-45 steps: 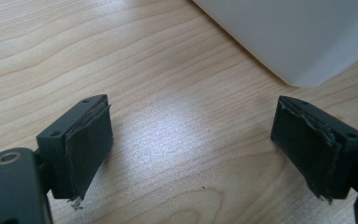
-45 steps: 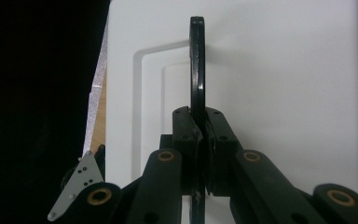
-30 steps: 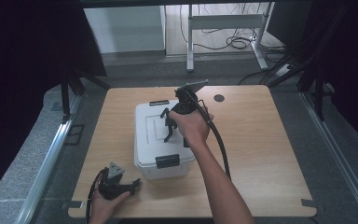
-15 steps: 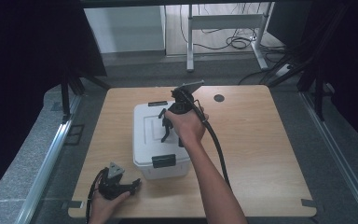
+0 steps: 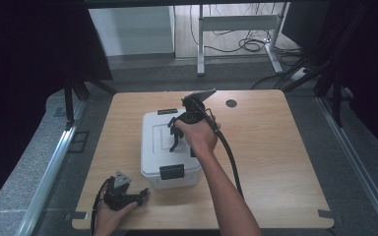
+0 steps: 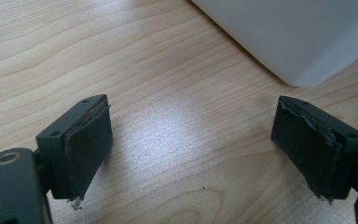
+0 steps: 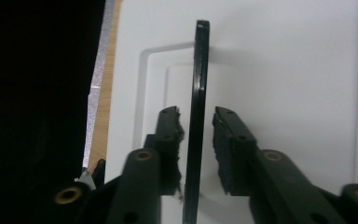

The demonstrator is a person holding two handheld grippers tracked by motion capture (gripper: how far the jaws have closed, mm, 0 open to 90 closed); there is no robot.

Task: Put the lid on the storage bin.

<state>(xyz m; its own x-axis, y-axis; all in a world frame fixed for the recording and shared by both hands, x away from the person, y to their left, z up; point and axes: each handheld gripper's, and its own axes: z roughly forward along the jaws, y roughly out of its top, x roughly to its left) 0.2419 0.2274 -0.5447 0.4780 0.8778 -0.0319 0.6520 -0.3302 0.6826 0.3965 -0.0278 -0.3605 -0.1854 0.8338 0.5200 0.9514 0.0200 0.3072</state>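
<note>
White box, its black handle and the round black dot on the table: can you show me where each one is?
white box (image 5: 157, 147), high view, bare lid.
black handle (image 7: 196, 93), right gripper view, thin edge.
round black dot (image 5: 231, 103), high view, its middle.

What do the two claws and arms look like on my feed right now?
Both claws are black with two flat jaws lined with frayed dark pads. The left claw carries a grey three-cornered plate; the right claw trails a thick black cable and shows brass-coloured pivot screws. Both forearms are bare, without sleeves.

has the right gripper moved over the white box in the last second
Yes, slightly. Against the white box, which stays put, the right gripper has shifted toward the box's left side and far end. Its fingers straddle the black handle.
</note>
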